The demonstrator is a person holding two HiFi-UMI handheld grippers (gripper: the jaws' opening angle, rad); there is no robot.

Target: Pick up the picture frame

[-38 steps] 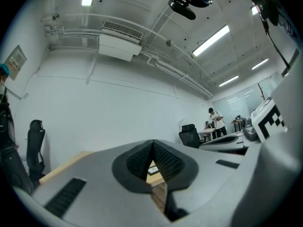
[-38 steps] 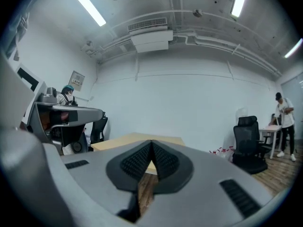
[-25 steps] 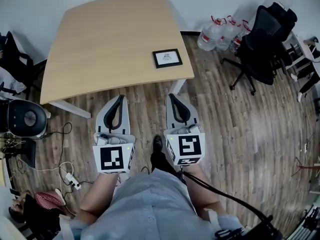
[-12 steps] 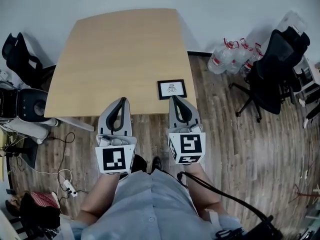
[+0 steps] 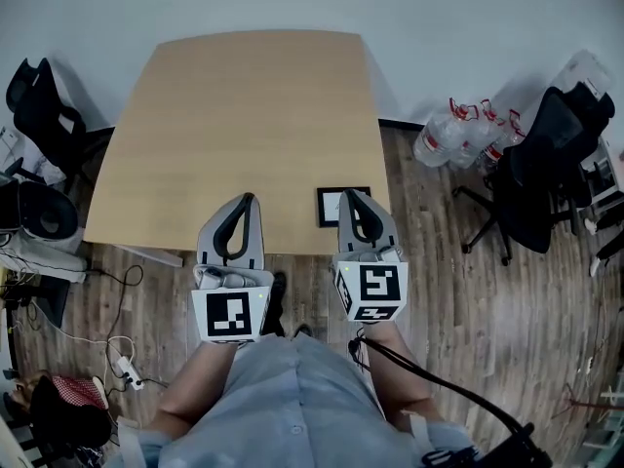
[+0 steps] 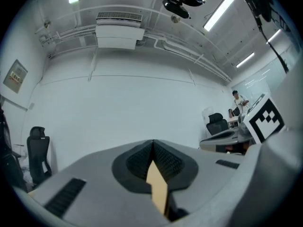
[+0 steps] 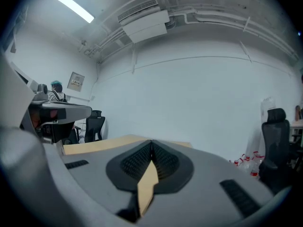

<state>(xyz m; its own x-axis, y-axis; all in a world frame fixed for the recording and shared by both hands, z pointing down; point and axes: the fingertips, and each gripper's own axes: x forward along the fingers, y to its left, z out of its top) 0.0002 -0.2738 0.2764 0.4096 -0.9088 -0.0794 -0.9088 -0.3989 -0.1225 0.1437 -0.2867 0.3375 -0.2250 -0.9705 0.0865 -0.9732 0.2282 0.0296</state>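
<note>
A small black picture frame (image 5: 330, 206) with a white picture lies flat near the front right corner of the light wooden table (image 5: 244, 115). My right gripper (image 5: 353, 195) is shut and holds nothing; its tip reaches over the table edge and covers the frame's right part. My left gripper (image 5: 247, 199) is also shut and holds nothing, over the table's front edge to the left of the frame. In the left gripper view the left gripper (image 6: 152, 142) points level at a white wall. In the right gripper view the right gripper (image 7: 151, 142) points across the tabletop (image 7: 109, 143); the frame is hidden there.
Black office chairs stand right of the table (image 5: 546, 164) and at its left (image 5: 44, 115). Several clear water bottles (image 5: 458, 135) lie on the wooden floor by the wall. Cables and a power strip (image 5: 122, 367) lie at the lower left.
The table has come closer. Both grippers have advanced from over the floor to over its front edge, and the right one now overlaps the picture frame.
</note>
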